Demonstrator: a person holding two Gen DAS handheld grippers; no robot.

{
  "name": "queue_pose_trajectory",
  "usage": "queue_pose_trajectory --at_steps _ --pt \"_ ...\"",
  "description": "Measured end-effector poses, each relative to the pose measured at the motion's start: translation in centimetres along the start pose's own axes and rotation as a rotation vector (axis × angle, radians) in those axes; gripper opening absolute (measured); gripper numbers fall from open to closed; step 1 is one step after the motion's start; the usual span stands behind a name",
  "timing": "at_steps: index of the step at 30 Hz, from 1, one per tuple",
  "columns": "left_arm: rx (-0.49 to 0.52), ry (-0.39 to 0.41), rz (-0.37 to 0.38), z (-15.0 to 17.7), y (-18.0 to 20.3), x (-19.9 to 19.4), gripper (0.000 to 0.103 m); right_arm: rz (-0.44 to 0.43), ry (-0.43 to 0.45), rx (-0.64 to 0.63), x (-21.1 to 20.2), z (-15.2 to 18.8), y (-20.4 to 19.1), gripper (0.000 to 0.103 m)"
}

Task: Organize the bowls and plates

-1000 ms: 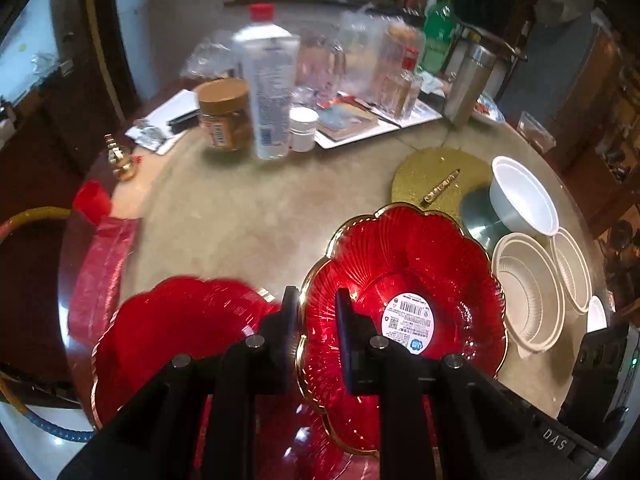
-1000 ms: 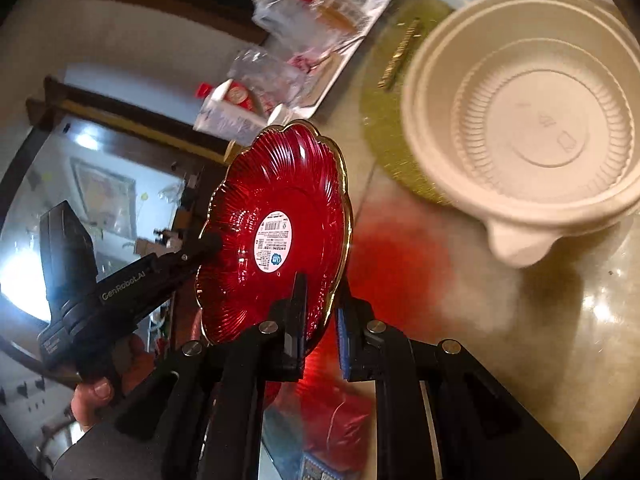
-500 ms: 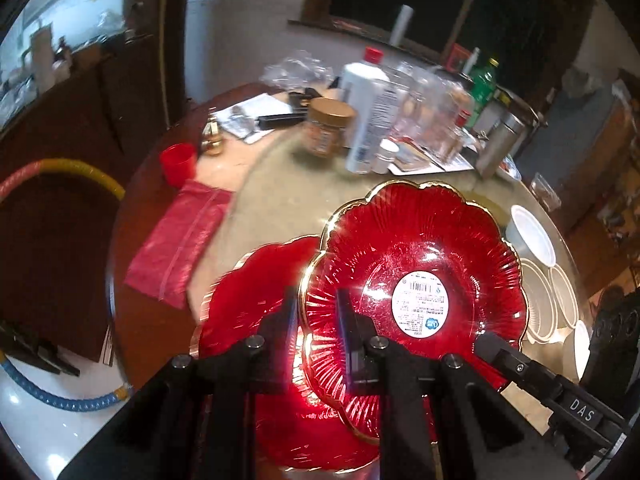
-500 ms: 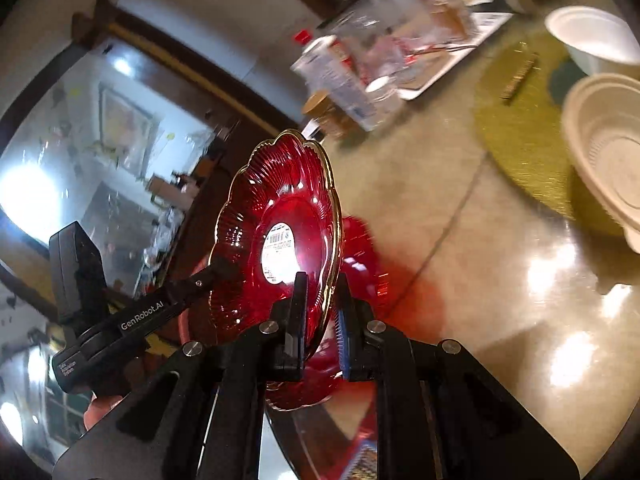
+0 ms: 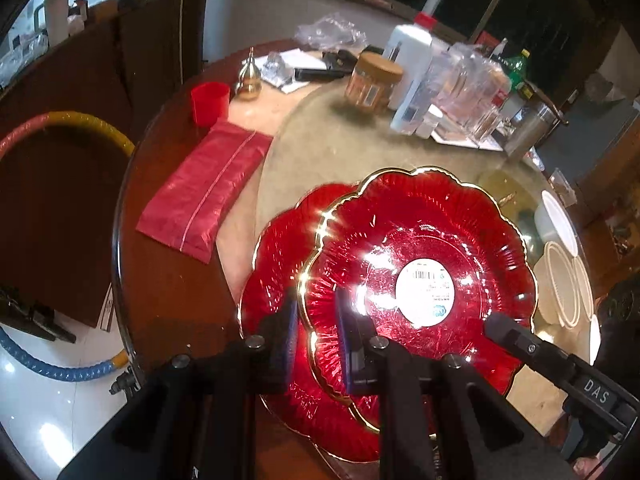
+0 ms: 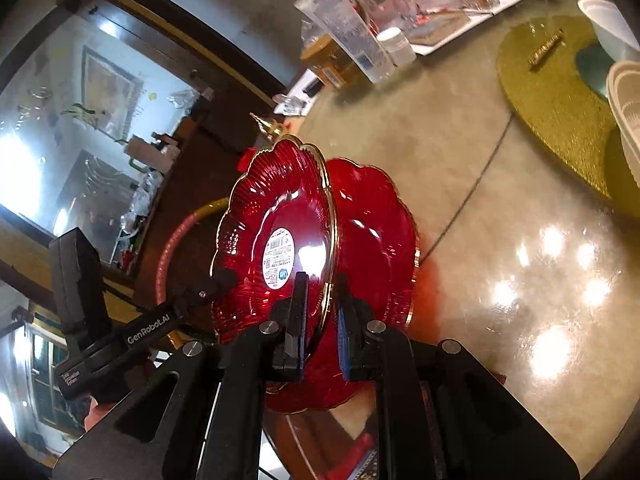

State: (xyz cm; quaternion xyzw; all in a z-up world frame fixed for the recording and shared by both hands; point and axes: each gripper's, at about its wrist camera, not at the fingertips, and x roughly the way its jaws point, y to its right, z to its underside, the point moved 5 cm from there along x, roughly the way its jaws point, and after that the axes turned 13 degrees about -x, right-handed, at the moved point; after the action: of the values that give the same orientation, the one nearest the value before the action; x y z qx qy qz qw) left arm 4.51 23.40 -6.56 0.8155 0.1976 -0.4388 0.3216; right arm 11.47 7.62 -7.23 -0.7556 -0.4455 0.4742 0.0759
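Both sets of fingers are clamped on the gilt rim of one red plate (image 5: 420,260): my left gripper (image 5: 316,336) pinches it at about 8 o'clock in its own view, my right gripper (image 6: 320,320) bites the rim edge-on, with the plate tilted and held off the table (image 5: 320,152). Directly beneath it, a second red plate (image 5: 276,264) lies flat on the table, so I judge I am about to stack one onto the other. At 3 o'clock in the left view, white bowls (image 5: 560,276) sit nested near the table's edge.

I judge the held plate stiff, glossy and slippery, probably glass or hard plastic, so it could chip; the scalloped rim is the only sensible hold.

Writing: "GenRobot.AI" on the left gripper's arm in the right view, "DAS" on the right gripper's arm in the left view. A white barcode sticker (image 5: 426,294) sits at the plate's centre, too small to read.
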Motion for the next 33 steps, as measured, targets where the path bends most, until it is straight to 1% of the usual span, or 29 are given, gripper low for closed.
queue_pose_trajectory --at_steps 5,14,19,21,25,26,27,28,29,30,31,33 --pt "-0.011 -0.019 -0.023 0.3 -0.5 1.0 0.016 0.027 -0.049 -0.002 1.5 0.3 0.6 0.013" --pt "-0.014 -0.024 -0.053 0.6 -1.0 1.6 0.016 0.092 -0.09 -0.048 2.2 0.5 0.0 0.013" --pt "-0.003 0.01 -0.075 0.4 -0.8 1.1 0.017 0.171 -0.103 -0.11 2.1 0.3 -0.9 0.015" --pt "0.005 0.033 -0.088 0.2 -0.7 0.8 0.018 0.196 -0.093 -0.138 1.8 0.0 -1.1 0.016" --pt "-0.003 0.057 -0.069 0.0 -0.6 0.0 0.018 0.226 -0.081 -0.171 1.4 -0.3 -1.3 0.016" --pt "-0.007 0.067 -0.06 -0.1 -0.5 -0.2 0.021 0.235 -0.08 -0.175 1.3 -0.3 -1.3 0.016" --pt "-0.013 0.076 -0.042 -0.2 -0.4 -0.4 0.03 0.249 -0.077 -0.174 1.1 -0.4 -1.1 0.016" --pt "-0.02 0.084 -0.024 -0.2 -0.3 -0.7 0.035 0.253 -0.074 -0.172 0.9 -0.4 -1.1 0.016" --pt "-0.024 0.096 -0.01 -0.2 -0.1 -1.0 0.048 0.257 -0.068 -0.167 0.8 -0.4 -0.9 0.016" --pt "-0.026 0.104 -0.002 -0.2 0.0 -1.2 0.058 0.261 -0.06 -0.158 0.5 -0.5 -0.6 0.016" --pt "-0.026 0.125 0.018 -0.2 0.4 -1.7 0.061 0.263 -0.057 -0.152 0.3 -0.5 -0.5 0.016" --pt "-0.007 0.166 0.03 -0.2 1.0 -2.7 0.063 0.246 -0.037 -0.14 -0.5 -0.7 -0.2 0.016"
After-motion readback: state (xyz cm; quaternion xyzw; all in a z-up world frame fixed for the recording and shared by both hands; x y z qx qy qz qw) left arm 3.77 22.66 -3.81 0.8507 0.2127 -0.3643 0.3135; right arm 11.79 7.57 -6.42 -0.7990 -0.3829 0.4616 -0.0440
